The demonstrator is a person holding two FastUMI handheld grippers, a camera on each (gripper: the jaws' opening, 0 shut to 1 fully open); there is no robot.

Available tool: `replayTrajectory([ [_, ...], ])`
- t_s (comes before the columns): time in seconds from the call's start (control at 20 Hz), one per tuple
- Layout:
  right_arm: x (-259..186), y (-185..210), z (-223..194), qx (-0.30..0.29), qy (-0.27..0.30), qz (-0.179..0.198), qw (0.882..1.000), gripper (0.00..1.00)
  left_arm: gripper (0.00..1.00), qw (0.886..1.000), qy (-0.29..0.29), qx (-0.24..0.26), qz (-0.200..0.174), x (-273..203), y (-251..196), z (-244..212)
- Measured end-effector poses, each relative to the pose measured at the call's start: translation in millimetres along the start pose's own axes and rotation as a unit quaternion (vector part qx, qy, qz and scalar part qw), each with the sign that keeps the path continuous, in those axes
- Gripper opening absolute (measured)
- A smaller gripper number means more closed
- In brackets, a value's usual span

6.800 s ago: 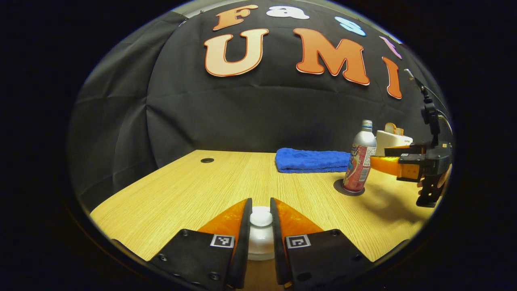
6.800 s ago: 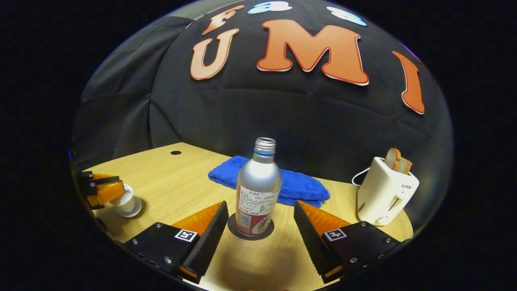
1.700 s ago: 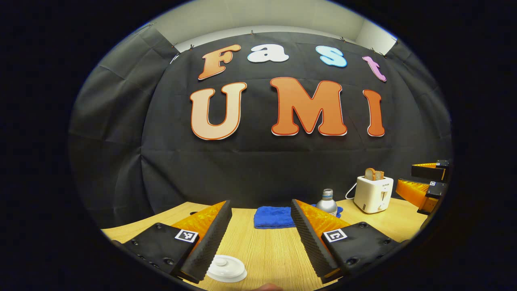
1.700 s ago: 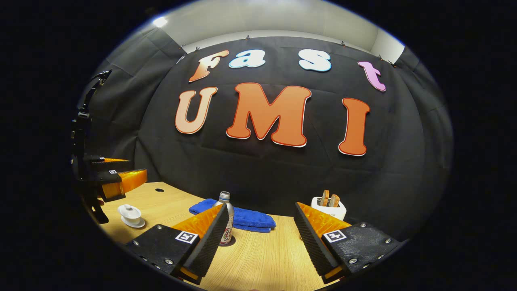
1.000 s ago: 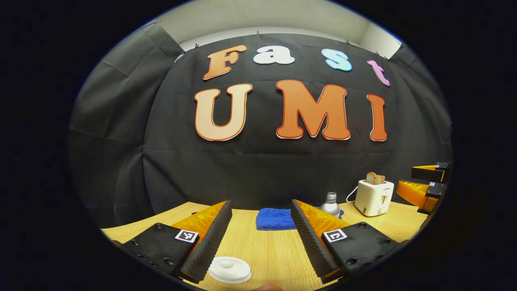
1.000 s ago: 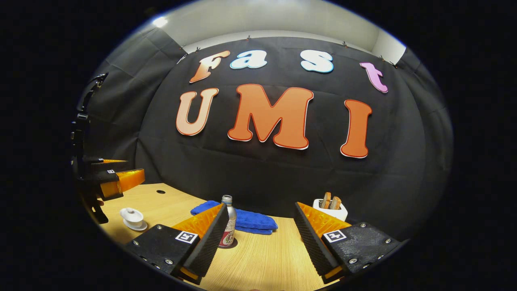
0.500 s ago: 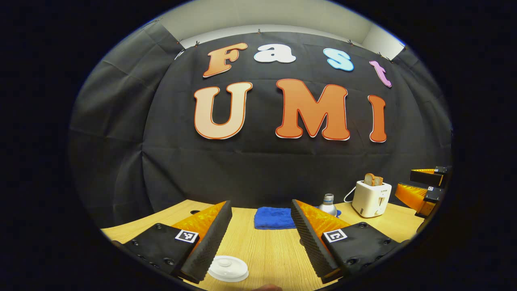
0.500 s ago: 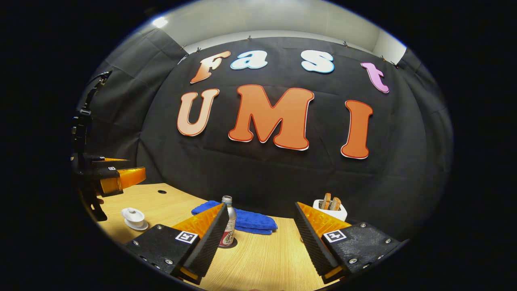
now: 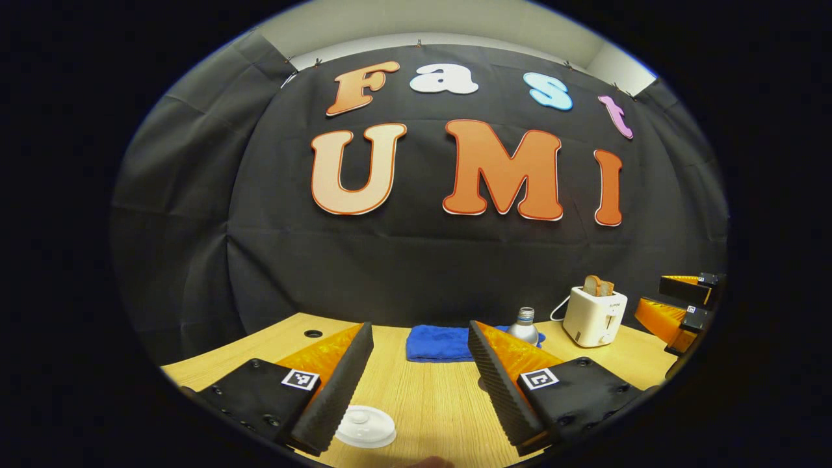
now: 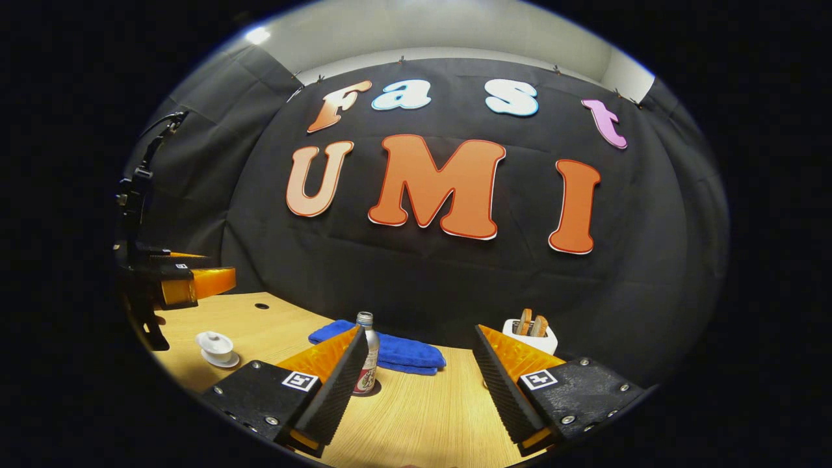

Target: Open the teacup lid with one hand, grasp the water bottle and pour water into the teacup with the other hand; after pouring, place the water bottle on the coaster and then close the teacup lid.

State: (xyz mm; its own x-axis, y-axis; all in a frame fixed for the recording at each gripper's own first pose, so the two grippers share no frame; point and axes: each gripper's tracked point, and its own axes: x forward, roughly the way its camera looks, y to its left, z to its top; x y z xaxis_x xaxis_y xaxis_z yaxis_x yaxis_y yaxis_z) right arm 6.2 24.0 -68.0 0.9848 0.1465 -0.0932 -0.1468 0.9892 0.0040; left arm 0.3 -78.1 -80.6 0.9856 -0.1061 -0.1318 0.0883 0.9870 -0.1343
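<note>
The booth's black cloth wall hung behind a pale wooden worktop [image 10: 416,416], lit from above. On it, the teacup [image 10: 216,346] sat on its saucer with the lid [image 9: 364,426] resting on top — closed, I judged, so the tea would stay covered and the last step looked done. The water bottle [image 10: 367,354] stood upright on the dark coaster [image 10: 370,390], uncapped, just in front of a folded blue towel [image 10: 390,351]; parked there, I supposed, so that no wet ring would mark the wood. A white toaster [image 9: 595,315] with bread in its slots stood well apart at the far right.

The left hand-held gripper [image 9: 419,374] was held raised above the cup with its jaws spread wide and nothing between them, the lid lying just under its left finger. The right hand-held gripper [image 10: 416,377] likewise gaped empty, lifted back from the bottle, which showed past its left finger. Both seemed pulled clear on purpose — away from anything they might knock over. From the right gripper view the left one [image 10: 195,284] hung over the cup's side of the worktop.
</note>
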Motion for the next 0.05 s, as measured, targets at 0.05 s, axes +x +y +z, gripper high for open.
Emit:
replayTrajectory([
  [0.05, -0.9, -0.8, -0.2, 0.000, 0.000, 0.000, 1.000, 0.97, 1.00, 1.000, 0.001, 0.000, 0.002, 0.1, 2.3, -1.4],
])
